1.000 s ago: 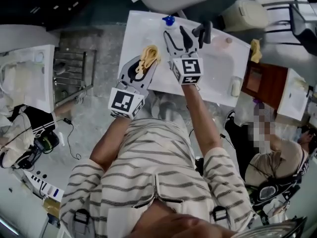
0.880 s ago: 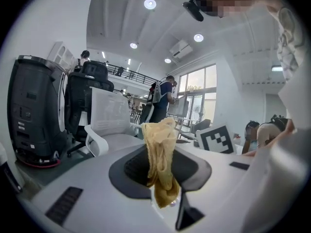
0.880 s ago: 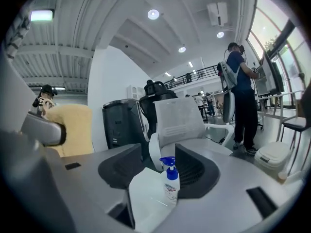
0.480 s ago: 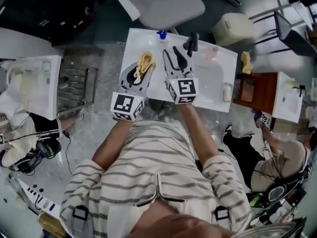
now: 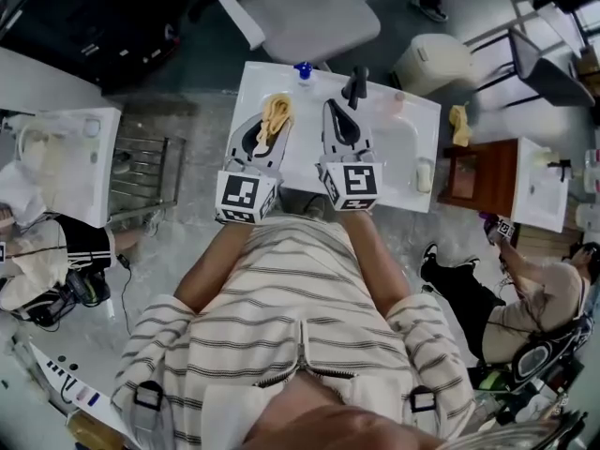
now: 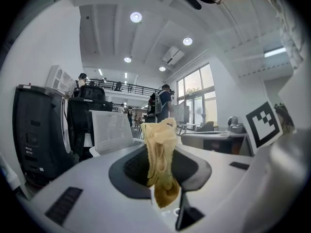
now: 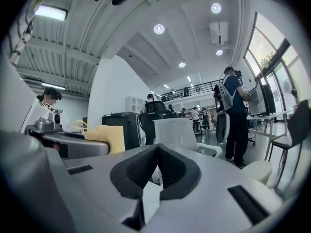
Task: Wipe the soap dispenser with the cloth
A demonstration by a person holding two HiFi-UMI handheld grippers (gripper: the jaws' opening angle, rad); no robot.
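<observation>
Your left gripper [image 5: 265, 129] pinches the cloth [image 6: 160, 154], limp and light, likely to bunch. Your right gripper [image 7: 157, 164] has just been closing; its jaws meet on nothing. The soap dispenser [image 5: 302, 69] stands upper centre, probably tippy and slick: grip its body.

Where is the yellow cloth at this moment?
In the head view the cloth is left of centre, pinched in the left gripper over the white sink counter, short of the blue-topped soap dispenser.
</observation>
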